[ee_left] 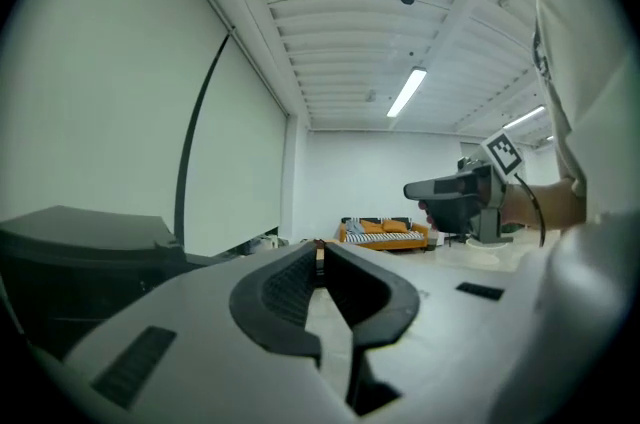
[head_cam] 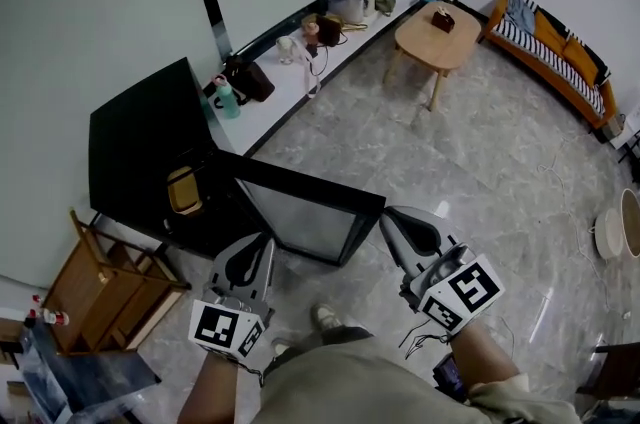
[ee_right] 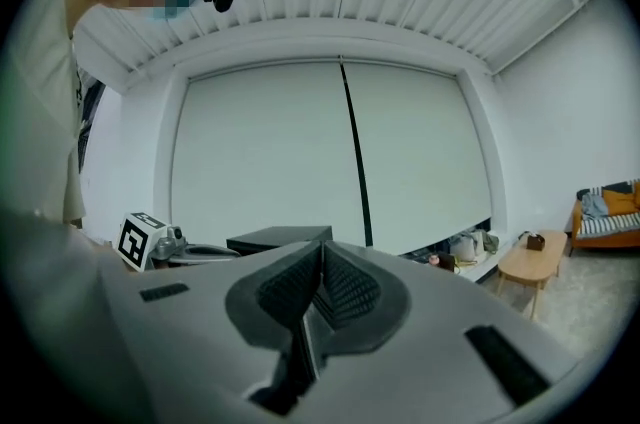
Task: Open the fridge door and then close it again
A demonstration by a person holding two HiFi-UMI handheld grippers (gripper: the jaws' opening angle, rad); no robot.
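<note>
A black fridge (head_cam: 140, 147) stands at the left of the head view. Its door (head_cam: 300, 202) is swung out across the floor, and a yellow item (head_cam: 185, 190) shows inside. My left gripper (head_cam: 262, 247) is shut and empty, its tip close to the door's near face; whether it touches I cannot tell. My right gripper (head_cam: 392, 222) is shut and empty beside the door's free edge. In the left gripper view the closed jaws (ee_left: 318, 257) point level across the room, with the fridge (ee_left: 90, 237) to their left. The right gripper view shows closed jaws (ee_right: 320, 257) and the fridge top (ee_right: 280, 237) beyond.
A low white ledge (head_cam: 290, 87) with bags and a bottle runs along the window wall. A wooden coffee table (head_cam: 438, 37) and an orange sofa (head_cam: 555, 52) stand farther off. A wooden rack (head_cam: 105, 287) sits left of the fridge, and my shoe (head_cam: 325, 317) is below the door.
</note>
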